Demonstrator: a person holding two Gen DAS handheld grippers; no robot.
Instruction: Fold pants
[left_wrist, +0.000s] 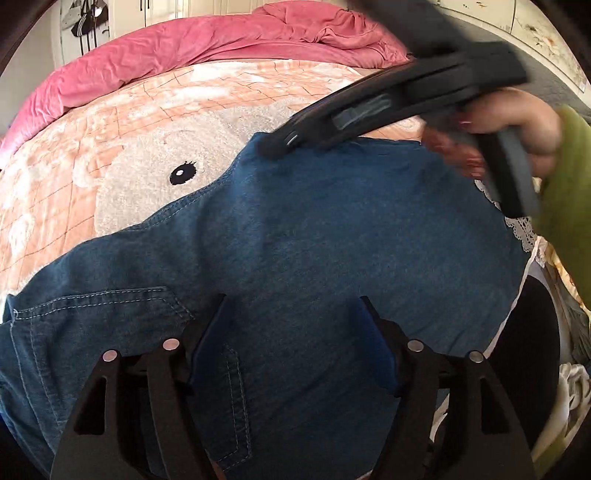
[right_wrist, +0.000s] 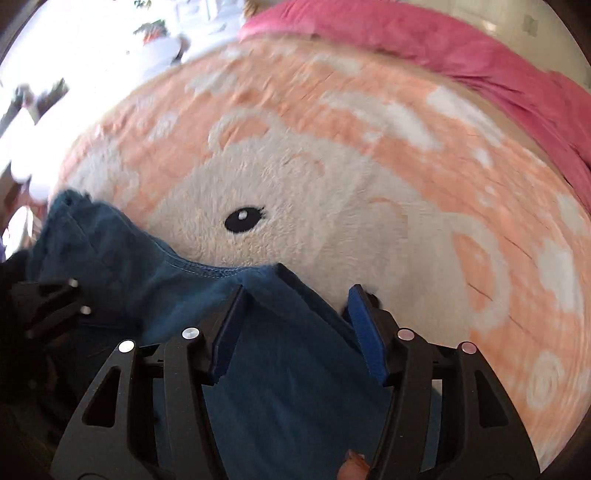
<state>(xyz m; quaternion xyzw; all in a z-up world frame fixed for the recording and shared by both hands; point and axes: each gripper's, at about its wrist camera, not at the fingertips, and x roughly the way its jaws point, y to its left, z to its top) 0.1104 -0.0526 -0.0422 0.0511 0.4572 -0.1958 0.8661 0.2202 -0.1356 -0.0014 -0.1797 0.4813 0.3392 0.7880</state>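
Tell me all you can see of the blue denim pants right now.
The blue denim pants are soft mid-blue jean cloth with pale stitched seams and a sewn pocket outline. They lie spread, partly folded, on the peach and cream plush blanket. The left gripper hovers over them, jaws open. A raised fold stands between the right gripper's apart jaws; whether the pads press it is unclear.

Fluffy peach-and-cream plush blanket (left_wrist: 110, 122) with a bear face and black embroidered eye (right_wrist: 245, 220), crumpled pink quilt (left_wrist: 207, 40) along its far edge, white lace trim (left_wrist: 521, 225) at right.
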